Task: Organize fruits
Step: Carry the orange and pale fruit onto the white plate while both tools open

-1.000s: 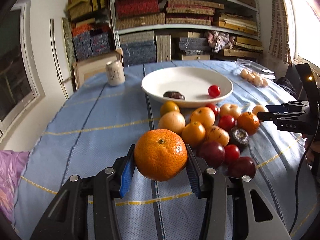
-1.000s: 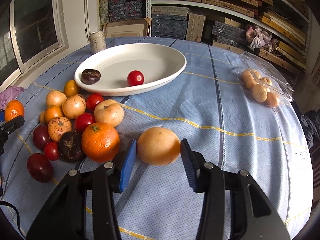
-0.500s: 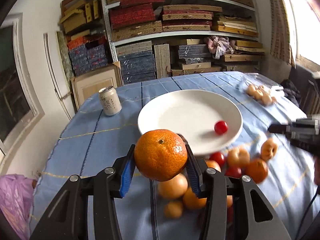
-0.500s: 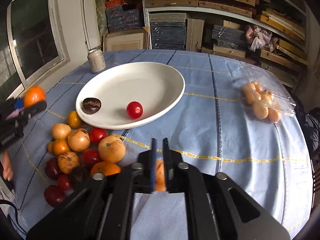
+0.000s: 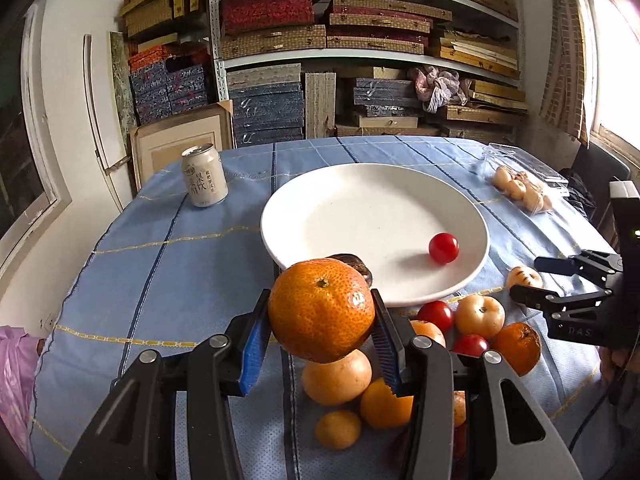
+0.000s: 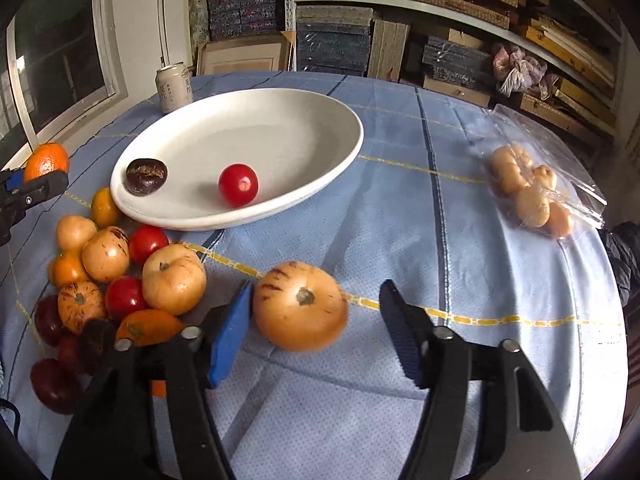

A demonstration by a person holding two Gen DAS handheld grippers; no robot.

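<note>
Left gripper [image 5: 320, 328] clamped on orange mandarin [image 5: 322, 314], both blue pads pressing its sides, held up off blue tablecloth [image 5: 168, 264] just before near rim of white plate [image 5: 360, 204]. Right gripper [image 6: 316, 322] with jaws opening, pale tan striped fruit [image 6: 300, 306] between them: left pad at its side, right pad clear with a gap, fruit blurred. On plate: cherry tomato [image 6: 238, 185] and dark chestnut-like fruit [image 6: 146, 176], apart. Loose pile of fruit [image 6: 120, 276] on cloth beside plate: tan, orange, red, dark red pieces touching one another. Clear plastic pack of small tan fruits [image 6: 528, 196] far right on cloth. Drink can [image 5: 203, 181] upright behind plate, left side. Shelves of stacked boxes [image 5: 360, 40] behind table.
</note>
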